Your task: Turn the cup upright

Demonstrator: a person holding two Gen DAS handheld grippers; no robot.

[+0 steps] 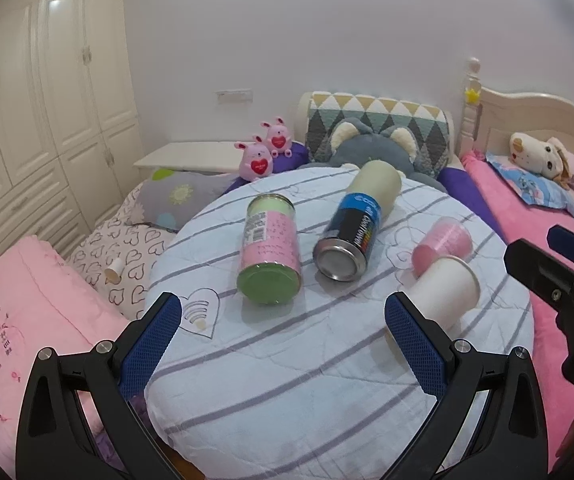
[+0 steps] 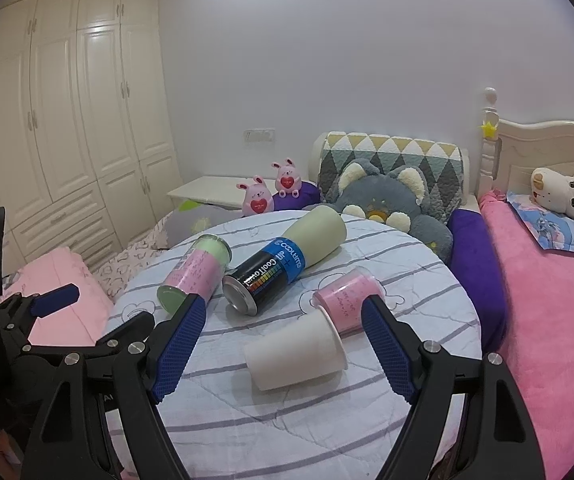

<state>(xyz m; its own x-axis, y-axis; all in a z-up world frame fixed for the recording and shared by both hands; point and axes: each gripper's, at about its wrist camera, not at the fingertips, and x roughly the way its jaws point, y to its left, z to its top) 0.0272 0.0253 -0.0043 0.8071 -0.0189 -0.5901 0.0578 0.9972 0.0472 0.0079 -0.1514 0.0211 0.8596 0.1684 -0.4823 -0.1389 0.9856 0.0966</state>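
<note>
A white paper cup (image 2: 297,350) lies on its side on the round striped table (image 2: 287,420), its rim toward a pink plastic cup (image 2: 347,304) that also lies on its side. In the left wrist view the white cup (image 1: 445,290) lies just beyond my right finger, with the pink cup (image 1: 443,242) behind it. My right gripper (image 2: 283,346) is open, low over the table, with the white cup between its fingers. My left gripper (image 1: 283,334) is open and empty above the table's near part.
A pink-and-green jar (image 1: 269,250) and a black-and-blue spray can (image 1: 353,232) with a cream cap lie on their sides mid-table. Behind stand a grey plush cat (image 2: 387,200), two pink bunnies (image 2: 271,192) and pillows. A pink bed (image 2: 547,300) lies right, wardrobes (image 2: 67,120) left.
</note>
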